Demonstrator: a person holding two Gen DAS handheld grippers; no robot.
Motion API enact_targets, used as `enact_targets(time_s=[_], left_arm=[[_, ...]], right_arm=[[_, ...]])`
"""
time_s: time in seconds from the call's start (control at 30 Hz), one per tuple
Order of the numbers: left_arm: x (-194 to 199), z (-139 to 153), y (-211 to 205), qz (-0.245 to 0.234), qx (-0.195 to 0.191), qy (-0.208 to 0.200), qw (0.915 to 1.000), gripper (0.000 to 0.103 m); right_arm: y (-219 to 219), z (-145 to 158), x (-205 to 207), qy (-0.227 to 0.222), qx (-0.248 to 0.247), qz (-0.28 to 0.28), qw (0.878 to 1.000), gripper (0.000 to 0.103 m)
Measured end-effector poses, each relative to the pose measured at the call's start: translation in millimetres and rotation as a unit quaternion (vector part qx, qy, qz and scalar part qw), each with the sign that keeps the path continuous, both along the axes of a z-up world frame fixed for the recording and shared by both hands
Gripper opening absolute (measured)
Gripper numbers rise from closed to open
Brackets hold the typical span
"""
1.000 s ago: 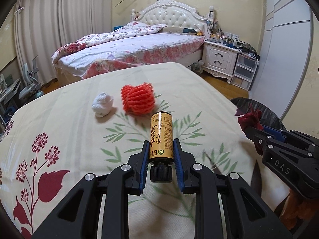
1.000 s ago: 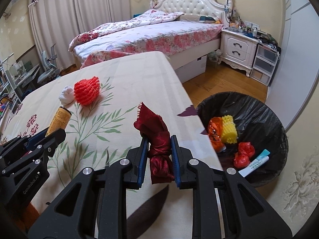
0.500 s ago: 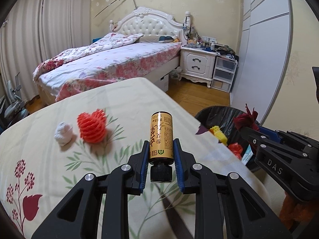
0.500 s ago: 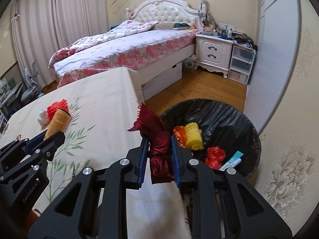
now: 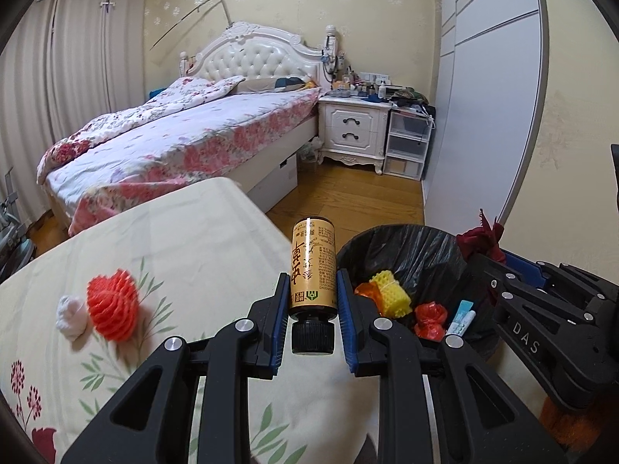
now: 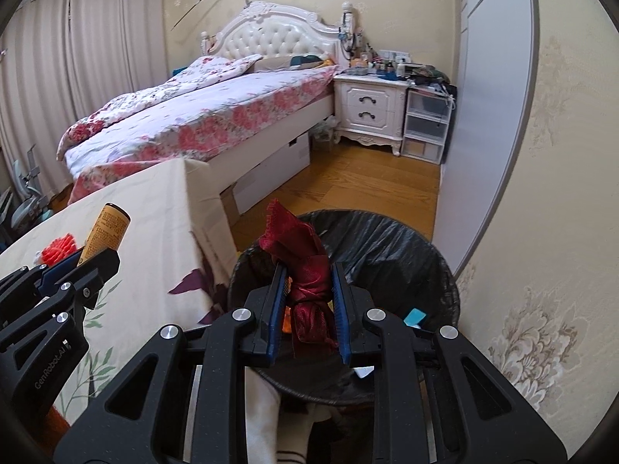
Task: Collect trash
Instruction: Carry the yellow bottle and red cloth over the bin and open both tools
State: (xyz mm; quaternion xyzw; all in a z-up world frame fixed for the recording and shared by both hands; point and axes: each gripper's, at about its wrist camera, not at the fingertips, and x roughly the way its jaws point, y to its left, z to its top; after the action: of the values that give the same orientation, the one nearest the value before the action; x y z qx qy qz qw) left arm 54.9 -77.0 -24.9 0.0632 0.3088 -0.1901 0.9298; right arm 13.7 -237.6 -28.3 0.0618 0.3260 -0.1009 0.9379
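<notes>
My left gripper [image 5: 312,284] is shut on a small amber bottle [image 5: 313,265] with a black cap, held over the table's right edge beside the bin. My right gripper [image 6: 307,276] is shut on a crumpled dark red cloth [image 6: 303,266] and hangs over the black-lined trash bin [image 6: 390,243]. From the left wrist view the bin [image 5: 418,247] shows yellow and orange foam nets, a red wad and a small tube inside. On the flowered tablecloth [image 5: 185,247] lie a red foam net [image 5: 112,305] and a white paper wad [image 5: 71,317].
A bed [image 5: 185,135] with a floral cover stands behind the table. A white nightstand [image 5: 354,131] and plastic drawers [image 5: 406,147] sit by the far wall. Wooden floor [image 5: 356,197] lies between bed and bin; a wall and wardrobe door close the right side.
Both grippers have swung right, off the table toward the bin, each keeping its load. The right gripper, over the table a second ago, now hangs above the bin's opening.
</notes>
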Motion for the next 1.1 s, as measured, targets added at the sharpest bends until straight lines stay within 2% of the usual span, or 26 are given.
enact_targets(time_s=[0.47,1.1], left_arm=[[28.6,-2.6,-47.0,-0.033,0.013,-0.013,0.9993,0.025],[57.6,-12.8,-74.2,-0.042,0.022,0.010,0.9988,0.025]], right_arm=[[-31.5,-5.5,19.1,-0.013,-0.004,-0.052,0.999,0.022],[-50.4,-16.1,35.4,-0.011,0.005,-0.078,0.997,0.022]])
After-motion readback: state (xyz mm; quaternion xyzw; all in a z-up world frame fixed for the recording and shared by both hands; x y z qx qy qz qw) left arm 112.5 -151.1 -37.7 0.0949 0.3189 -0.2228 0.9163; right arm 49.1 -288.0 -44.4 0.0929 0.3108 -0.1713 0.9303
